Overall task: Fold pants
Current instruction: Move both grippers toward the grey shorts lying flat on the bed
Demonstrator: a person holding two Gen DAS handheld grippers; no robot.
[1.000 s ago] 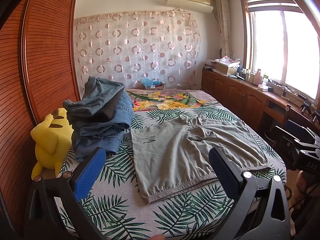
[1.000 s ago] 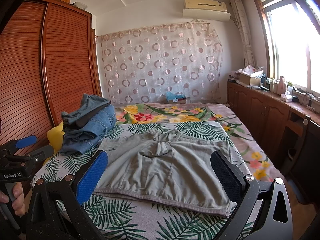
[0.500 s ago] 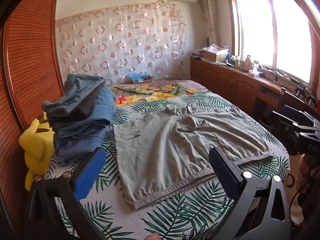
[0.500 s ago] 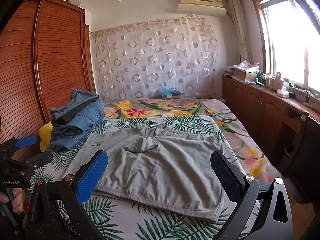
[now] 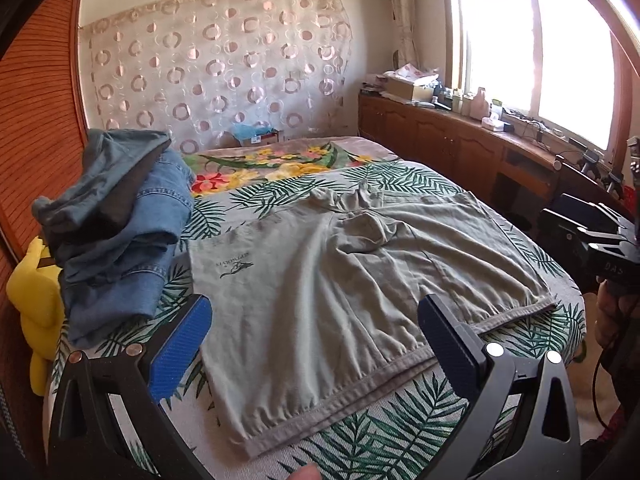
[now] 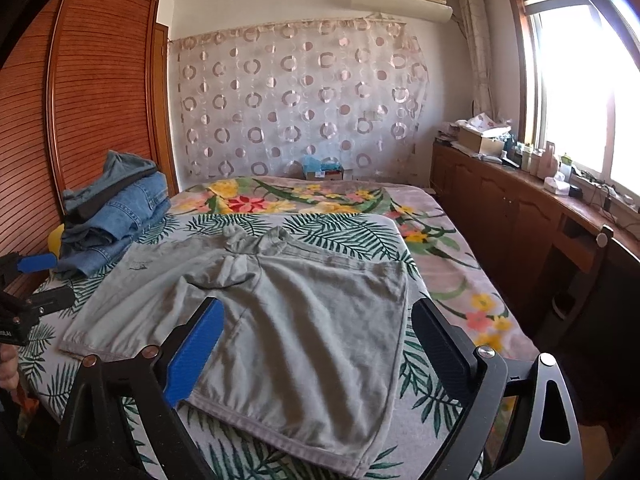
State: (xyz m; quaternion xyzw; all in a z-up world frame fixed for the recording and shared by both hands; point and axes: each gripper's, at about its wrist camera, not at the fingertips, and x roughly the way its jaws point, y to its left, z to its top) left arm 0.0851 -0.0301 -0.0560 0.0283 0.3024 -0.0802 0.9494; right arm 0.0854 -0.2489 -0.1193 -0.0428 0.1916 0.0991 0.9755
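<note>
We saw the grey-green pants (image 5: pixel 360 280) spread flat on the bed (image 5: pixel 400 432) | left tool (image 5: pixel 316 344) spread wide over their near hem, pinching nothing | right tool (image 6: pixel 316 344) spread, jaws closing, cloth beneath untouched | jeans pile (image 5: pixel 120 232) beside.

Daylight entered through the window (image 6: pixel 576 92) at right, which was overexposed to glare (detail lost), while fisheye distortion curved the sharp frames' edges and darkened their corners.
</note>
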